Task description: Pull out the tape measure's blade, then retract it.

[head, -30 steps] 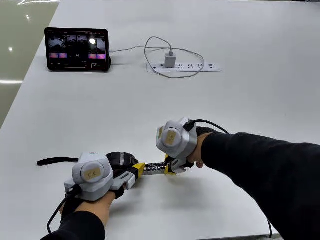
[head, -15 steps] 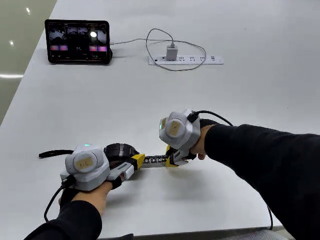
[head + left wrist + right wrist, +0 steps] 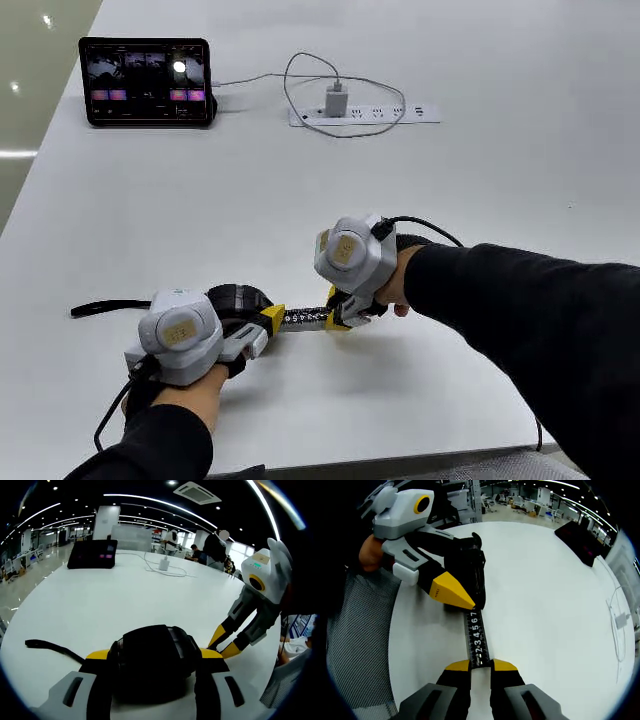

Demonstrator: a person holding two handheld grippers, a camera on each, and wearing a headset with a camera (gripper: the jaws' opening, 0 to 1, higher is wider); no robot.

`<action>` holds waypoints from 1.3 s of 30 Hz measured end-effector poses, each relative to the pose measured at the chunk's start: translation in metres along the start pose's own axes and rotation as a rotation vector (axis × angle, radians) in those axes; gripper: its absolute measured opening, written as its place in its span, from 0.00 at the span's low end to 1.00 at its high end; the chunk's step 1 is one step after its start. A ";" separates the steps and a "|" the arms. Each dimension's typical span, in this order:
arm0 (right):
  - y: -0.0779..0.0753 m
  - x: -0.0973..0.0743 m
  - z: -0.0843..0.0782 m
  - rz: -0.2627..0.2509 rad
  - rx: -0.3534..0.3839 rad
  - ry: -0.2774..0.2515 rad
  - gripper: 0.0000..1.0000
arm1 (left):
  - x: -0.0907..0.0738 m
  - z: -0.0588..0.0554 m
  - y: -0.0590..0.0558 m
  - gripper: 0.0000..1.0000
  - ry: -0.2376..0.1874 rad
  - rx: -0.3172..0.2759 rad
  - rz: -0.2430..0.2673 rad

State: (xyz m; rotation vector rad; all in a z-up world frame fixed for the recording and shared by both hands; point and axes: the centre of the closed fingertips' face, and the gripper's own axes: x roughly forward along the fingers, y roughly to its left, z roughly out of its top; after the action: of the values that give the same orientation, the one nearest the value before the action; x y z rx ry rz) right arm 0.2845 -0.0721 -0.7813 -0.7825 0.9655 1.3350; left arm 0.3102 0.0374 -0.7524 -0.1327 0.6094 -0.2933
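On the white table (image 3: pixel 300 200), left gripper (image 3: pixel 262 328) fingers (image 3: pixel 212 653) clamp the tape measure (image 3: pixel 150 652), right gripper (image 3: pixel 481 665) fingers pinch its blade (image 3: pixel 476 640).

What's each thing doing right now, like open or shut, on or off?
Tape measure, clamped in place.
Blade, pulled out a short way.
Left gripper, shut on the tape measure.
Right gripper, shut on the blade.
Tablet, screen on.
Charger, plugged into the power strip.

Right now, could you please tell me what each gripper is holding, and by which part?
The left gripper clamps the tape measure by the sides of its black case; the right gripper pinches the free end of the blade.
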 end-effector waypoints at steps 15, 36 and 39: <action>0.001 0.004 0.009 0.011 -0.010 -0.012 0.10 | -0.001 0.000 0.001 0.61 0.000 -0.046 -0.026; 0.002 0.009 0.019 0.017 -0.021 -0.015 0.10 | -0.001 0.000 0.000 0.62 0.003 -0.054 -0.030; 0.003 0.009 0.021 0.018 -0.021 -0.014 0.10 | -0.001 0.000 0.000 0.62 0.005 -0.056 -0.031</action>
State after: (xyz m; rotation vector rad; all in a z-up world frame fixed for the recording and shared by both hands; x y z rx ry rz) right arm 0.2841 -0.0492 -0.7808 -0.7813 0.9506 1.3667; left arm 0.3093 0.0381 -0.7518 -0.1957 0.6212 -0.3071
